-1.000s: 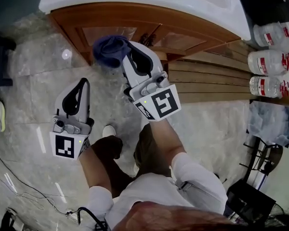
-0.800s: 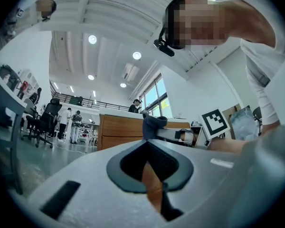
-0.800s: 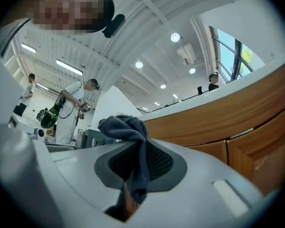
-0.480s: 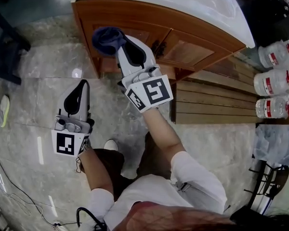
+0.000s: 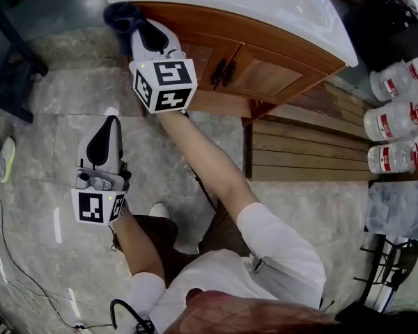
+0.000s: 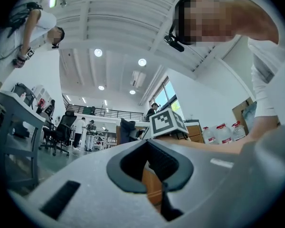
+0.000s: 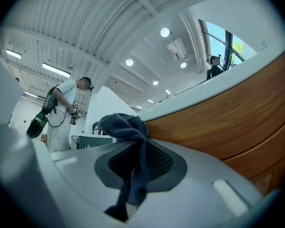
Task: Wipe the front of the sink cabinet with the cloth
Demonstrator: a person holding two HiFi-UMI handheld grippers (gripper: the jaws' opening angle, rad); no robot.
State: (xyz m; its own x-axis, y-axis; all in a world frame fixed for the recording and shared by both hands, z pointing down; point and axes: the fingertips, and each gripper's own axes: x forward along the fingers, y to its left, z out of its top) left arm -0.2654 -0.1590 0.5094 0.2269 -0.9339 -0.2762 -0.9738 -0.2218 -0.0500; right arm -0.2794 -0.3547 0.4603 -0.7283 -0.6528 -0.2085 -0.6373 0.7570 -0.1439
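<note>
The wooden sink cabinet [image 5: 265, 65] stands under a white basin top [image 5: 265, 2]. My right gripper [image 5: 134, 25] is shut on a dark blue cloth [image 5: 120, 16], which sits against the cabinet's upper left corner, just under the white rim. In the right gripper view the cloth [image 7: 128, 137] bunches between the jaws and hangs down, beside the curved wood front [image 7: 237, 113]. My left gripper [image 5: 112, 121] hangs lower over the floor, away from the cabinet, shut with nothing in it. In the left gripper view, my left gripper [image 6: 151, 142] points toward the cabinet [image 6: 152, 186].
Large water bottles [image 5: 393, 124] stand at the right beside a wooden slatted platform [image 5: 306, 148]. A dark piece of furniture [image 5: 7, 54] is at the left. Cables [image 5: 14, 256] lie on the marble floor. My foot [image 5: 157, 209] is below the grippers. People stand far off.
My right gripper has carried the cloth leftward and upward across the cabinet front to its top left corner. The left gripper has hardly moved.
</note>
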